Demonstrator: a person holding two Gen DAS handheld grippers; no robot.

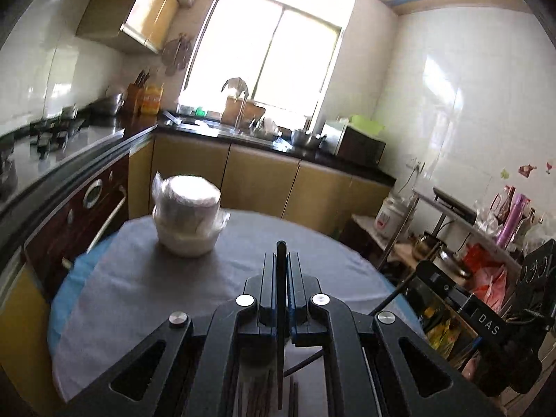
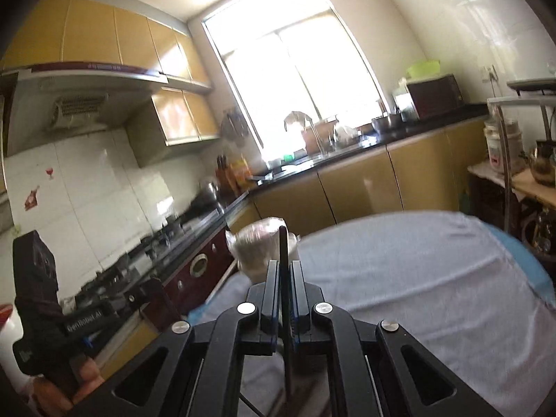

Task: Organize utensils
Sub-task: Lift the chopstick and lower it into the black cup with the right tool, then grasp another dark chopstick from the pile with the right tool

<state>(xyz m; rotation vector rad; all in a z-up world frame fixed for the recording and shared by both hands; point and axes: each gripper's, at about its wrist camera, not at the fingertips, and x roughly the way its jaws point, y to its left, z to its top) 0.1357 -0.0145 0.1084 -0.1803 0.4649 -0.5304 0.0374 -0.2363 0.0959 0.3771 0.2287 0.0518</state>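
Observation:
My left gripper [image 1: 280,260] is shut on a dark chopstick [image 1: 280,312] that stands upright between its pads, above a round table [image 1: 146,278] covered with a grey cloth. Several more dark chopsticks [image 1: 257,396] lie on the cloth below it, partly hidden by the gripper body. My right gripper [image 2: 285,267] is shut on another dark chopstick [image 2: 284,250], also upright, over the same table [image 2: 417,278]. A stack of white bowls wrapped in plastic [image 1: 187,219] [image 2: 259,246] stands at the table's far left edge, beyond both grippers.
A dark counter with a stove [image 1: 52,135] runs along the left, with a sink [image 1: 243,128] under the window and a microwave [image 1: 361,146]. A cluttered shelf [image 1: 486,243] and a rice cooker [image 1: 392,215] stand right of the table.

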